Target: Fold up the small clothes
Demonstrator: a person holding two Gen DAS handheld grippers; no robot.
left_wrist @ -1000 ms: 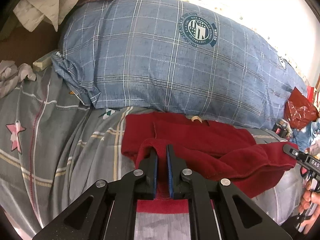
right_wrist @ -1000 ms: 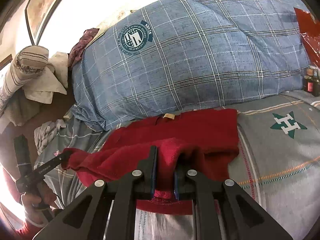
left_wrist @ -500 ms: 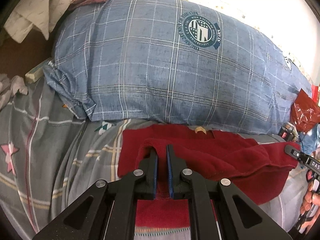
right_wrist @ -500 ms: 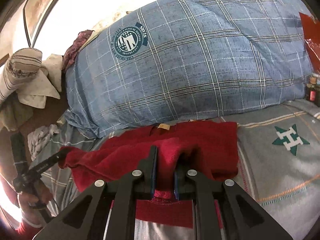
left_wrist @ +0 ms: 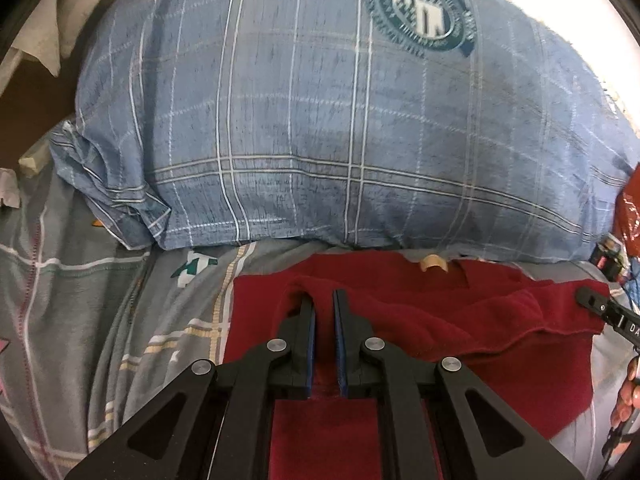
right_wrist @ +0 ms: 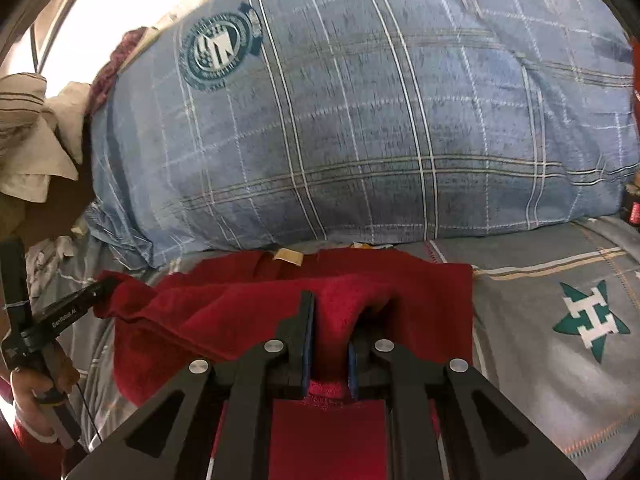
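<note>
A dark red fleece garment [left_wrist: 460, 320] lies on the grey bedsheet [left_wrist: 80, 320] in front of a large blue plaid pillow [left_wrist: 340, 120]. Its near edge is lifted and carried toward the collar, where a tan label [left_wrist: 432, 262] shows. My left gripper [left_wrist: 324, 300] is shut on the left part of that lifted edge. My right gripper [right_wrist: 332, 308] is shut on the right part of the same edge of the garment [right_wrist: 240, 312]. The right gripper's tip also shows at the right of the left wrist view [left_wrist: 592, 300]. The left gripper's tip shows at the left of the right wrist view [right_wrist: 96, 292].
The blue plaid pillow [right_wrist: 360, 120] fills the back of both views. Crumpled pale cloths [right_wrist: 32, 140] lie at the far left by the bed's edge. A red plastic bag [left_wrist: 628, 216] and small bottles [left_wrist: 608, 260] sit at the right of the pillow. The sheet has a green star print [right_wrist: 588, 320].
Both grippers have moved forward toward the pillow with the garment's lifted edge, laying it further over the back part. The pillow now looms larger in both views.
</note>
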